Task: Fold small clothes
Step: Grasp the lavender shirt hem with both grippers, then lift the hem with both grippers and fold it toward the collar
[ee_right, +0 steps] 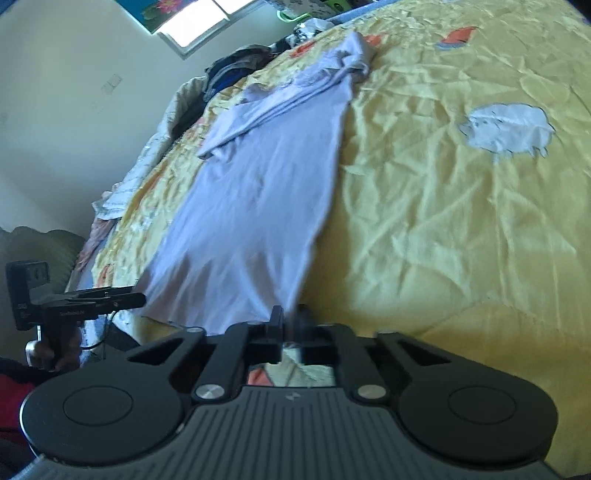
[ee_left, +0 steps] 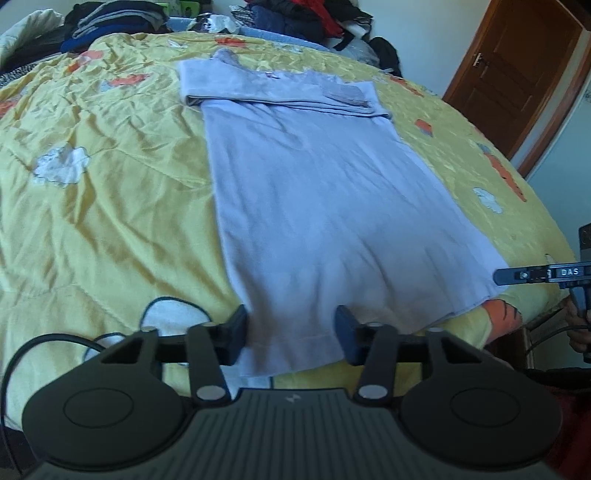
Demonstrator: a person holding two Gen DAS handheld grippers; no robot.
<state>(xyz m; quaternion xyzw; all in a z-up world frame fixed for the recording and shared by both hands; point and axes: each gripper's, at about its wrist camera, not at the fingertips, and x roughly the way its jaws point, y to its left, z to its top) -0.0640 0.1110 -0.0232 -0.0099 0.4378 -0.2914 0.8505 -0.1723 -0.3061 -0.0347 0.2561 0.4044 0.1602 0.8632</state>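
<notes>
Lavender shirt fabric is seen between the spread fingers of the left gripper, whose jaws stand wide apart over the near hem without being closed on it. At the neighbouring hem corner, the right gripper is seen with its fingers drawn together and clamped on the cloth edge. The garment is laid lengthwise on a yellow bedspread printed with white sheep and orange shapes, its far end already folded over into a band. Beyond the spread, heaped dark clothes are stacked along the wall, and a brown wooden door is visible at the far right.
</notes>
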